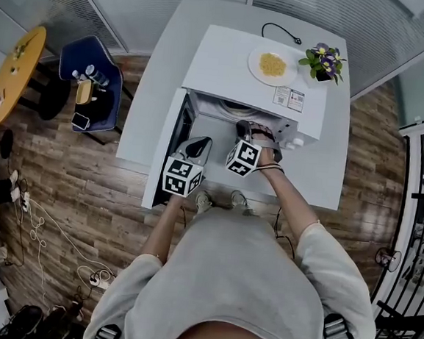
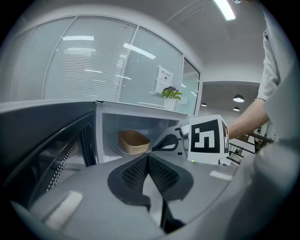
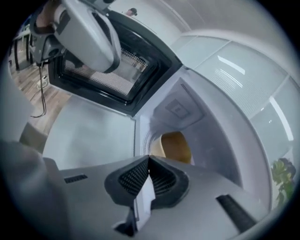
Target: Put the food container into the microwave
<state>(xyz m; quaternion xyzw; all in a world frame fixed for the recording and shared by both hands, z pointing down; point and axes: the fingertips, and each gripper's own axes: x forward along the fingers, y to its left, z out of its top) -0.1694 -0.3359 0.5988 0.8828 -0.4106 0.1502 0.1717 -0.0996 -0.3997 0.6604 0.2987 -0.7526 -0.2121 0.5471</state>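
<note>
A brown food container (image 2: 132,141) sits inside the white microwave (image 1: 236,64), on its floor, and shows as a tan tub (image 3: 176,146) in the right gripper view. The microwave door (image 1: 171,143) stands open to the left. My left gripper (image 1: 199,143) hangs in front of the opening beside the door, its jaws shut and empty (image 2: 148,155). My right gripper (image 1: 254,127) is at the mouth of the cavity, clear of the container, with its jaws shut on nothing (image 3: 149,158). The right gripper (image 2: 165,142) also shows in the left gripper view.
On top of the microwave lie a white plate (image 1: 272,64) of yellow food and a small potted plant (image 1: 323,62). The microwave stands on a white table (image 1: 147,115). A blue chair (image 1: 90,84) and a yellow round table (image 1: 14,74) stand to the left on the wooden floor.
</note>
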